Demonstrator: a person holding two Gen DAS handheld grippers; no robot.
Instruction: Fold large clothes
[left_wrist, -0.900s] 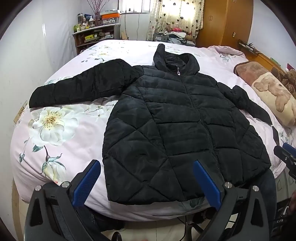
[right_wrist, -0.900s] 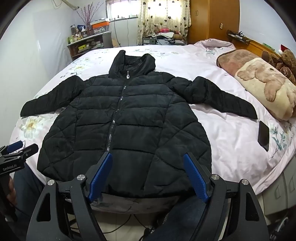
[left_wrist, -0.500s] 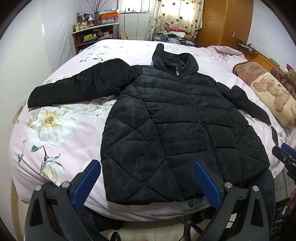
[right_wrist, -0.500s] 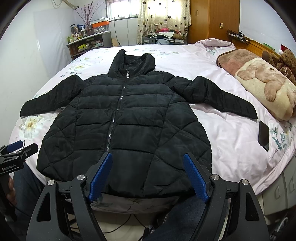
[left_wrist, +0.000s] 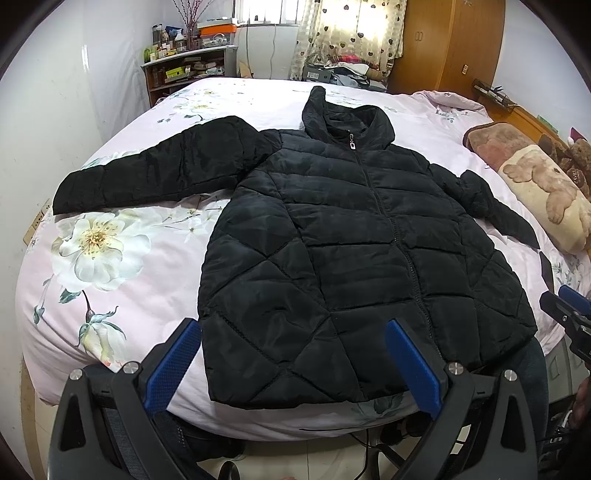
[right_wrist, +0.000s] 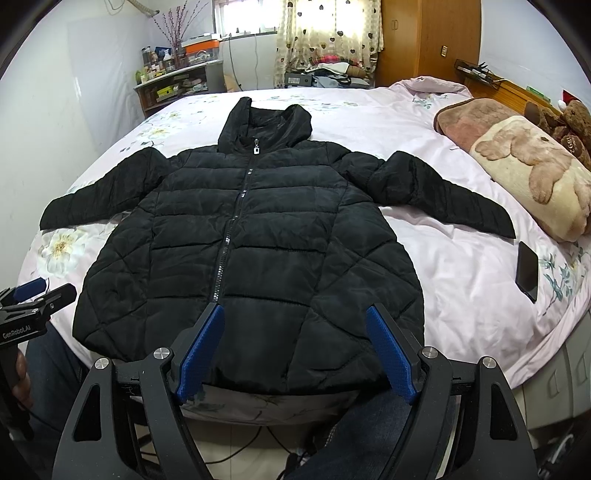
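Observation:
A black quilted hooded jacket (left_wrist: 351, 251) (right_wrist: 255, 243) lies flat and zipped on the bed, front up, hood at the far end, both sleeves spread sideways. Its hem reaches the near edge of the bed. My left gripper (left_wrist: 291, 332) hovers open above the hem's left corner, nothing between its blue pads. My right gripper (right_wrist: 295, 317) is open above the hem's middle, also with nothing in it. Each gripper shows at the edge of the other's view: the right gripper (left_wrist: 565, 310) and the left gripper (right_wrist: 33, 295).
The bed (left_wrist: 122, 192) has a pink floral sheet. A black phone (right_wrist: 527, 271) lies on it at the right, near a bear-print pillow (right_wrist: 532, 173) and a plush bear (right_wrist: 570, 122). Shelves (right_wrist: 173, 83) and a wardrobe (right_wrist: 424, 40) stand at the back. A person's legs (right_wrist: 369, 432) are below the bed edge.
The left wrist view has drifted slightly, so the jacket sits a little lower and further left in it. Both grippers stay open and the jacket has not moved.

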